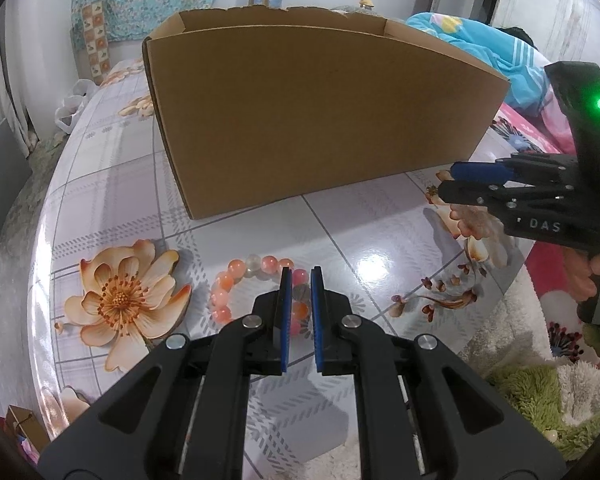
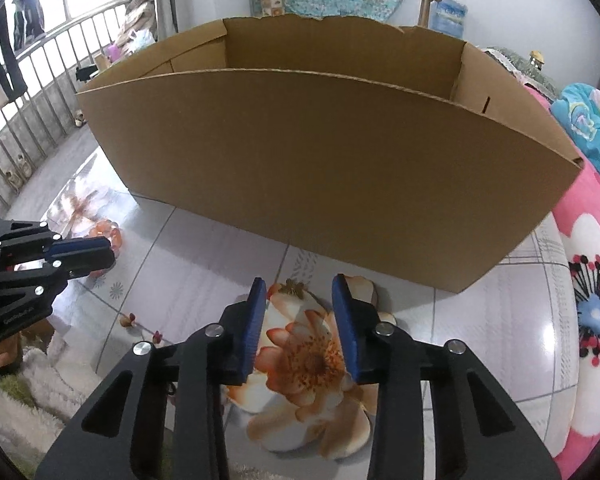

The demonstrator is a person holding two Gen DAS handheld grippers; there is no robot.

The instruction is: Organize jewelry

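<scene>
Jaws of the left gripper [image 1: 301, 276] are pinched nearly together around a bead of the pink bracelet [image 1: 236, 270], which lies on the tabletop [image 1: 372, 256] in front of the cardboard box [image 1: 300, 120]; whether the pads truly bite it I cannot tell. A thin hold on one round bead could slip, dropping the strand short of the box, whose tall near wall stands in the way. Right of the bracelet, the right gripper [image 2: 300, 296] hangs with jaws partly apart and empty over a printed flower [image 2: 312, 356].
</scene>
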